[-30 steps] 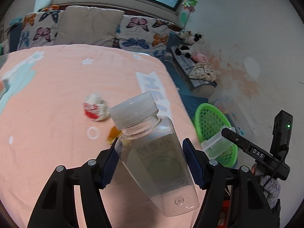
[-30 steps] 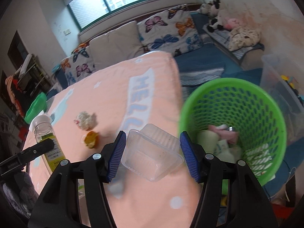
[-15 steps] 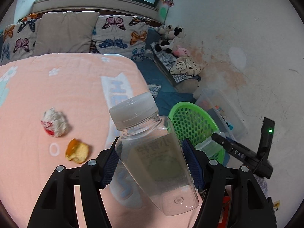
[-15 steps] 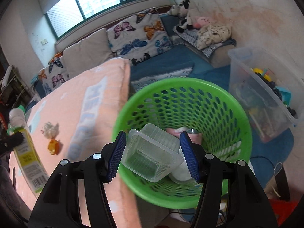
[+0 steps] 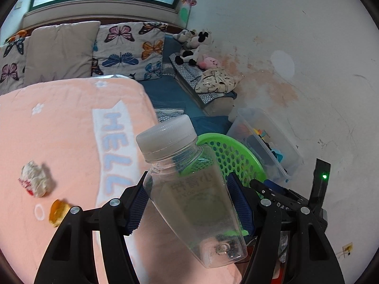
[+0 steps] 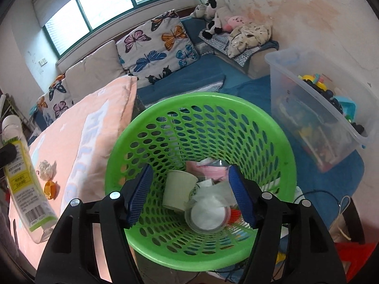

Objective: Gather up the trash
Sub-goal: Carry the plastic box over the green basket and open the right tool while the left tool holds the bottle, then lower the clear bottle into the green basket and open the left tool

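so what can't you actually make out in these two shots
- Green basket, left wrist view: mostly hidden behind the clear bottle held in the left gripper.
- Basket contents, right wrist view: items under the paper cup are piled up, partly covered by the open right gripper.
- Bottle, right wrist view: label print too small to read.
- Orange scrap: too blurred to identify.

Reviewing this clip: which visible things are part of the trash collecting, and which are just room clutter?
Part of the job:
- clear bottle clamped in the left gripper
- green basket under the open right gripper
- crumpled wrapper on the pink blanket
- orange scrap

Just lying about:
- butterfly cushions
- plush toys
- clear toy bin
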